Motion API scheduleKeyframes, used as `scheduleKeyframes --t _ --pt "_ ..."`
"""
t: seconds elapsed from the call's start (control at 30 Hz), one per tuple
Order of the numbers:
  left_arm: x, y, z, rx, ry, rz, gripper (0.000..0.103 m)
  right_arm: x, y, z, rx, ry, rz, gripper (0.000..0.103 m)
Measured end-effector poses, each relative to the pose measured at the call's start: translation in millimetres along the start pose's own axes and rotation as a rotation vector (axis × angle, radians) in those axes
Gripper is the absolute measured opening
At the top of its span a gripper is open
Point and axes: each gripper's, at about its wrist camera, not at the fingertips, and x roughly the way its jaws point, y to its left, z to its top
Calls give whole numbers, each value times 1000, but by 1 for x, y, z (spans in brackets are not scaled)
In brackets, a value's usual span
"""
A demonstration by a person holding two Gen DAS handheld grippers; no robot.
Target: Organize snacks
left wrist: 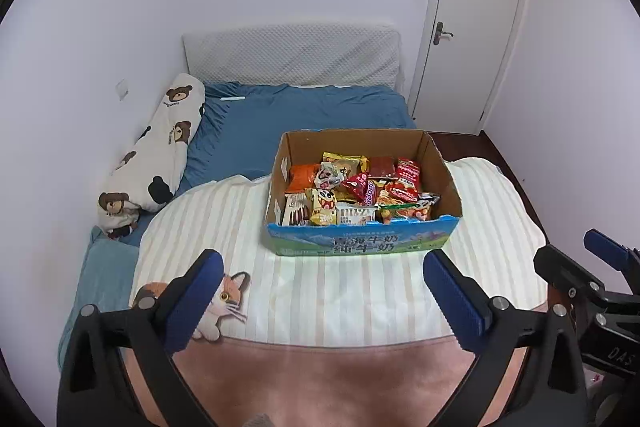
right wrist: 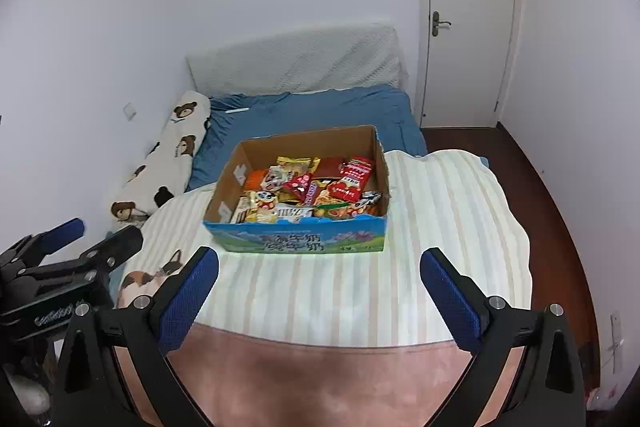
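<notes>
Left wrist view: we see the left claw spread wide and released, nothing between its blue pads; it hangs above a striped blanket on the bed. Beyond it, on that blanket, stands an open cardboard box filled with snack packets. At the right edge we see part of the right claw. Right wrist view: we find the right claw likewise released and empty, with the box just ahead of it. A bear-print pillow lies along the wall, and a white door stands shut behind.
</notes>
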Motion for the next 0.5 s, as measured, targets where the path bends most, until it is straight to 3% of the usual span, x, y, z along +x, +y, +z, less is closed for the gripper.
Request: scheduleKeyframes --t 0.5 --pt "75 0 23 3 70 48 103 84 -22 27 64 61 -89 103"
